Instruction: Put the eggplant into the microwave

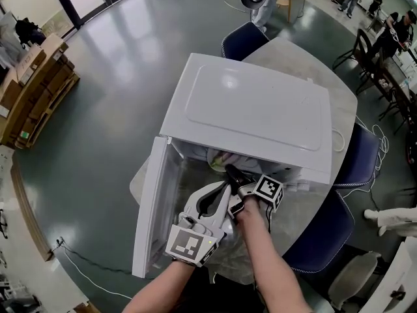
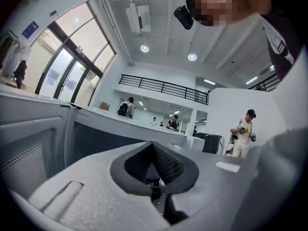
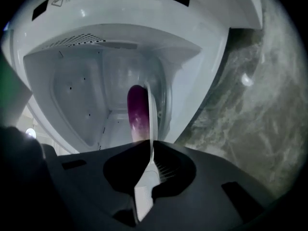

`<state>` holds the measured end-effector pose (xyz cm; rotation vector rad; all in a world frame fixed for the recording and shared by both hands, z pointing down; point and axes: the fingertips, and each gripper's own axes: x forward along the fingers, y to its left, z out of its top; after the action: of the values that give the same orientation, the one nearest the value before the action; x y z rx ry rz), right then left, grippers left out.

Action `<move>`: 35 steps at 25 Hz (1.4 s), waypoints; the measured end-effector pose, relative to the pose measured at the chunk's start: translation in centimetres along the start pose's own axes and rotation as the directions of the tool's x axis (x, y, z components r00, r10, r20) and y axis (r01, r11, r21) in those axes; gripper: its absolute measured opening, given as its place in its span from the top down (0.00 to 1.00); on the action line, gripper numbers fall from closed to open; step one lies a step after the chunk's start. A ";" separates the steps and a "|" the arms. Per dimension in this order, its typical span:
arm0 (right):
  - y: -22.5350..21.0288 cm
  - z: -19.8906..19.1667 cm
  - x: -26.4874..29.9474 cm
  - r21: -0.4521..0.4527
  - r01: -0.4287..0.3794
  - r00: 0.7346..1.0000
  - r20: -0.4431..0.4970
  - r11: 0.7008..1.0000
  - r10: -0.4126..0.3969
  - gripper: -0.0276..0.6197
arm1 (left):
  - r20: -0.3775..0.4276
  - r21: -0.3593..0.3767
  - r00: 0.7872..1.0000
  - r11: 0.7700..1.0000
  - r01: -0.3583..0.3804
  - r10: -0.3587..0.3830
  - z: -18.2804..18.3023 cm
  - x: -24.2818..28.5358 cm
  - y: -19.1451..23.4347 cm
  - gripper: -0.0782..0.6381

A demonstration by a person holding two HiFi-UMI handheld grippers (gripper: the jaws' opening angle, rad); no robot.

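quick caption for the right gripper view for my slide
Right gripper shut on the rim of a white plate carrying a purple eggplant, reaching into the open microwave.

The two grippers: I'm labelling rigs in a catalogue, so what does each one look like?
The left gripper has a pale grey moulded body with dark mesh-textured pads. The right gripper has the same shape in black. Each carries a marker cube, the left cube and the right cube, white with black square patterns. No sleeves show on the forearms.
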<state>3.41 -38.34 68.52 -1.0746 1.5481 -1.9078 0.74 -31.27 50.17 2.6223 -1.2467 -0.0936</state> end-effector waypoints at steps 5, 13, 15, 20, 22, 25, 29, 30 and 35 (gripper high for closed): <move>0.3 0.5 0.7 -0.005 -0.025 1.000 0.015 1.000 0.025 0.93 | -0.007 -0.007 1.000 1.000 -0.010 0.010 -0.2 0.0 0.6 0.88; 0.1 0.0 0.1 0.010 -0.043 0.999 0.030 0.999 0.042 0.84 | -0.010 -0.017 1.000 1.000 -0.013 0.013 -0.4 0.0 0.8 0.88; -0.1 -0.2 -0.5 0.025 -0.041 0.998 0.038 0.999 0.040 0.84 | -0.012 -0.019 1.000 1.000 -0.010 0.010 -0.4 0.0 0.7 0.88; 0.2 -0.8 -1.1 0.006 -0.037 0.999 0.028 0.999 0.037 0.84 | -0.009 -0.020 1.000 1.000 -0.007 0.007 -0.3 0.2 0.5 0.88; 0.1 -0.8 -0.8 0.012 -0.030 0.999 0.021 0.999 0.030 0.92 | -0.006 -0.019 1.000 1.000 -0.006 0.006 -0.2 0.3 0.5 0.88; 0.1 -0.6 -0.2 0.015 -0.031 0.999 0.025 0.999 0.031 0.94 | -0.007 -0.018 1.000 1.000 -0.006 0.006 -0.3 0.3 0.6 0.88; 0.9 -0.1 0.6 0.008 -0.046 0.998 0.042 0.999 0.046 0.95 | -0.009 -0.017 1.000 1.000 -0.011 0.011 -0.2 0.2 0.9 0.88; 1.0 -0.1 0.9 0.001 -0.045 0.998 0.043 0.999 0.045 0.95 | -0.008 -0.017 1.000 1.000 -0.012 0.012 -0.2 0.1 0.9 0.88; 1.3 0.2 1.7 -0.020 -0.025 0.998 0.054 0.999 0.026 0.95 | -0.006 -0.020 1.000 1.000 -0.016 0.016 -0.1 -0.1 1.3 0.88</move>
<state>2.44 -40.06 67.78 -1.0996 1.5459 -1.8358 -0.23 -31.96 50.60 2.5933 -1.2581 -0.0954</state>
